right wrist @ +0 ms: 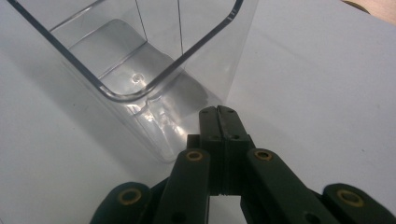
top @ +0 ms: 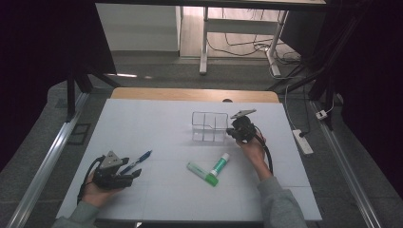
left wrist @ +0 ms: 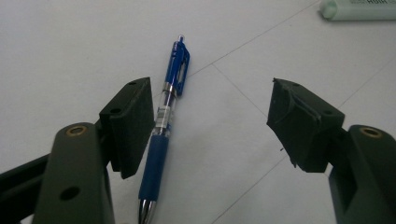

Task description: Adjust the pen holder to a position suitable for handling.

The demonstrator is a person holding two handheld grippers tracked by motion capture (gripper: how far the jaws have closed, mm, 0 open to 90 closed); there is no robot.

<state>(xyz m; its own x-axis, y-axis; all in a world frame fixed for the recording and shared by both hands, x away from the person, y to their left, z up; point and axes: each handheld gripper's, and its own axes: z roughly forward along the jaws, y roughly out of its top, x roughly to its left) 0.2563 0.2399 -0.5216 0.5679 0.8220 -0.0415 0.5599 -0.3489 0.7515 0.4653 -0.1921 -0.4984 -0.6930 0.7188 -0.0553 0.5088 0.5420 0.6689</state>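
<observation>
Pen [left wrist: 164, 128] beside parted left gripper [left wrist: 210, 126] fingers

- The counter [top: 142, 118] has a white top marked by faint grid lines, and a strip of bare wood shows along its far edge.
- Grey floor [top: 43, 142] surrounds it, with metal rails running down both sides.
- Beyond stands a white-legged table [top: 204, 47] with loose cables under it.
- A white power strip [top: 302, 141] lies on the floor at right.
- Dark curtains close off both sides.
</observation>
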